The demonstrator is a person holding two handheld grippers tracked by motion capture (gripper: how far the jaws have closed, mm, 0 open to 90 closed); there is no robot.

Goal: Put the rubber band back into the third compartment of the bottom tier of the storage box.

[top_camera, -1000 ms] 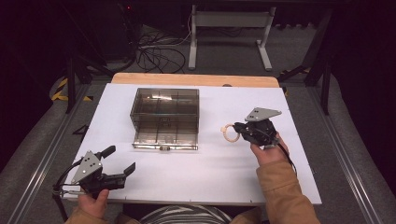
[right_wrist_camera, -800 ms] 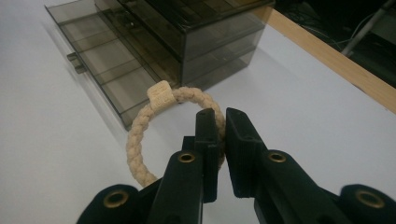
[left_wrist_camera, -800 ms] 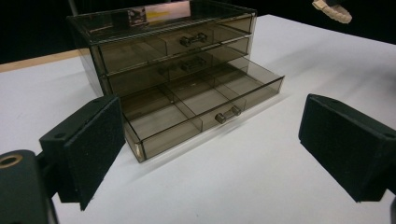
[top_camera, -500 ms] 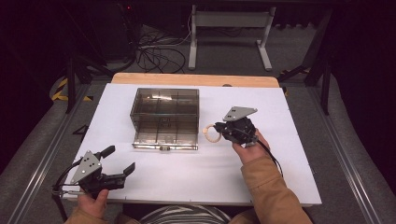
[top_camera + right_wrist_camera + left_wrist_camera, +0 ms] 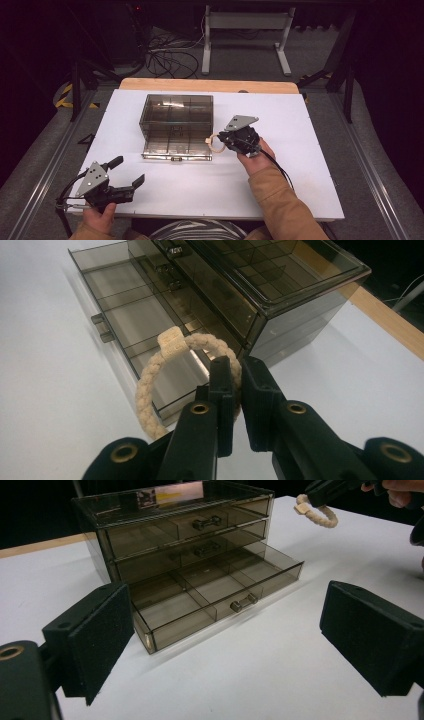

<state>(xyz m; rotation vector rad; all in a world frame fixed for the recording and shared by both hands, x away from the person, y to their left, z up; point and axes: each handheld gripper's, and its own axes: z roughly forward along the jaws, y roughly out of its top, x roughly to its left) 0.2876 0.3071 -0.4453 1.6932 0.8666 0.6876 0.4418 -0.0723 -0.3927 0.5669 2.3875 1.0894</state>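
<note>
A smoky clear drawer unit (image 5: 176, 120) stands on the white table (image 5: 300, 130), its bottom drawer (image 5: 220, 595) pulled out and divided into compartments. My right gripper (image 5: 223, 142) is shut on a cream rope bracelet (image 5: 216, 143), held in the air just right of the open drawer's right end. In the right gripper view the rope bracelet (image 5: 160, 375) hangs over the drawer's (image 5: 130, 315) near corner. The bracelet (image 5: 316, 514) also shows at top right of the left gripper view. My left gripper (image 5: 127, 172) stands open near the table's front left, its pads (image 5: 100, 640) facing the drawer unit with nothing between them.
A wooden strip (image 5: 210, 85) runs along the table's far edge. Beyond it stand a metal frame (image 5: 245, 30) and loose cables (image 5: 165, 55) on the floor. Metal rails (image 5: 45, 170) flank the table on both sides.
My right gripper has carried the bracelet leftward and slightly nearer, from the table's right-middle up to the open drawer's right end. The left gripper has stayed put.
</note>
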